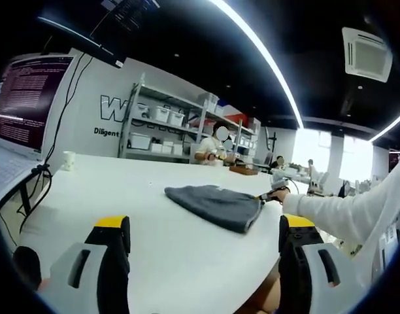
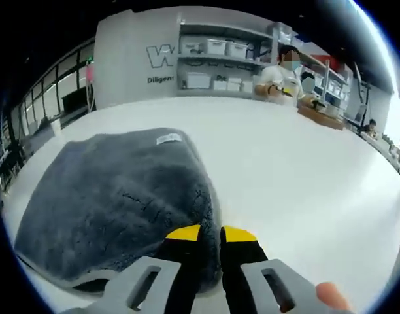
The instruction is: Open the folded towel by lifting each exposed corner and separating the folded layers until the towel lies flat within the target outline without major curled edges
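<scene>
A folded dark grey towel point(image 1: 213, 204) lies on the white table point(image 1: 121, 190), a little ahead of my left gripper point(image 1: 205, 230), whose jaws stand wide open with nothing between them. At the towel's right corner sits my right gripper point(image 1: 270, 194), held by a hand in a white sleeve point(image 1: 344, 212). In the right gripper view the towel point(image 2: 115, 196) spreads to the left, with a small white label point(image 2: 168, 138) near its far edge. My right gripper point(image 2: 211, 235) has its yellow-tipped jaws nearly together on the towel's near corner.
A laptop point(image 1: 23, 98) with cables stands at the table's left edge, and a paper cup point(image 1: 68, 159) sits beyond it. Shelves with white bins point(image 1: 167, 124) line the back wall, where a person point(image 1: 213, 147) sits. Bare table point(image 2: 304, 176) stretches right of the towel.
</scene>
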Demonstrator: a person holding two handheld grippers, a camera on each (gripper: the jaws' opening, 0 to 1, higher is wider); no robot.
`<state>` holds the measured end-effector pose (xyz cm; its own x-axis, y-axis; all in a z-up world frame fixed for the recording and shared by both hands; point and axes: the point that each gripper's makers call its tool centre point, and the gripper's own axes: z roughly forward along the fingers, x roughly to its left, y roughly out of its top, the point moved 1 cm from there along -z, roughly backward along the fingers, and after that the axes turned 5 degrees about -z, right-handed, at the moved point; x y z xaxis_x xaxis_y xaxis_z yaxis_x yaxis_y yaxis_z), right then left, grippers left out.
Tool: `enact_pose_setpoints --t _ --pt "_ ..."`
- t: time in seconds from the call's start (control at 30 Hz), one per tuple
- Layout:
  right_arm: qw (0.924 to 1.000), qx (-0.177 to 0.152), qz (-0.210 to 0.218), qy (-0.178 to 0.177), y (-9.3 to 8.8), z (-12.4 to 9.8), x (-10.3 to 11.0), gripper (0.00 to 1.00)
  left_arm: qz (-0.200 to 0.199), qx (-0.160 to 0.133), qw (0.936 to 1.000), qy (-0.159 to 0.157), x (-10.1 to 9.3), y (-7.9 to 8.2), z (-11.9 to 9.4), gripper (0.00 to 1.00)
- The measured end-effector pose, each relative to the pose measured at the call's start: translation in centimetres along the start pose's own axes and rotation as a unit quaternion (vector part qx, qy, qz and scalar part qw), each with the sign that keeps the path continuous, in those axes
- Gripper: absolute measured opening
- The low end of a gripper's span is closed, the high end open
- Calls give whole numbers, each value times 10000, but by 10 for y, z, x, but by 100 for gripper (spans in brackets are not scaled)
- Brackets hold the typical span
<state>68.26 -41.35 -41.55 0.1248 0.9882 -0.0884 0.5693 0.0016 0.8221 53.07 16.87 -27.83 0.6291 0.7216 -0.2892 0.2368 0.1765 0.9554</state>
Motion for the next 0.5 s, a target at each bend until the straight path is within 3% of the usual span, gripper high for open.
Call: enact_pose_setpoints --t 0.17,0.5 --pt "9994 -72 345 -26 -6 -5 -15 4 9 2 10000 -4 -1 0 0 93" --pt "9989 -200 417 0 -11 -12 -21 5 -12 45 10000 -3 1 -3 1 93"
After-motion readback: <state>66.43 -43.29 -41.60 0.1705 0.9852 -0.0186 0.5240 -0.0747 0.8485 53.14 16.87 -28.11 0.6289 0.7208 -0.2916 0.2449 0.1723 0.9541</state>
